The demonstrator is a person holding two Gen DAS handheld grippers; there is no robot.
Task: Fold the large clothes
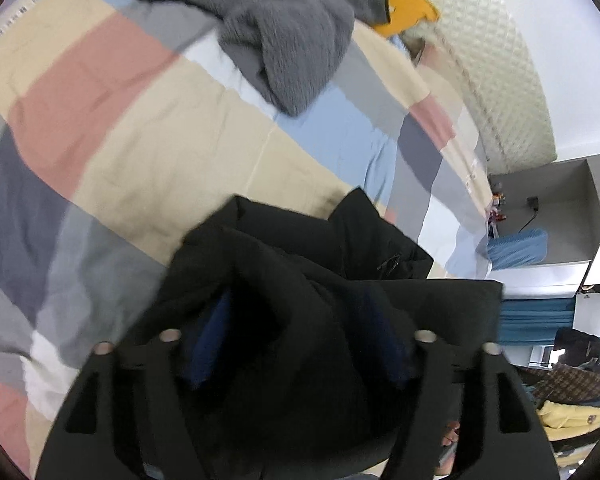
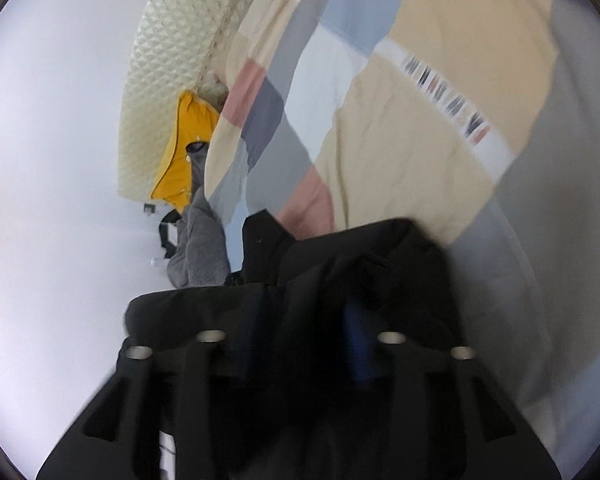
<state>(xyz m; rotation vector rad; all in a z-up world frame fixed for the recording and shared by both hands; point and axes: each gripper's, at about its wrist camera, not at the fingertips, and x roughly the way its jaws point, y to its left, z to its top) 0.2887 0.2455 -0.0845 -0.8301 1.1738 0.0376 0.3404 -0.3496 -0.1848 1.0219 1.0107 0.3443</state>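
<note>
Fingers (image 1: 216, 340) of both hands pinching black coat (image 1: 300, 264)

Bed w/ patchwork duvet cover (image 1: 148, 128) in beige, pink, blue, grey blocks. Grey fuzzy sweater (image 1: 284, 36) lies on it at 12 o'clock in left wrist view; black coat (image 1: 300, 264) bunched at 6.

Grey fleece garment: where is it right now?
Left wrist view: the grey fleece garment lies bunched at the top on the patchwork bedspread, beside the yellow pillow.
</note>
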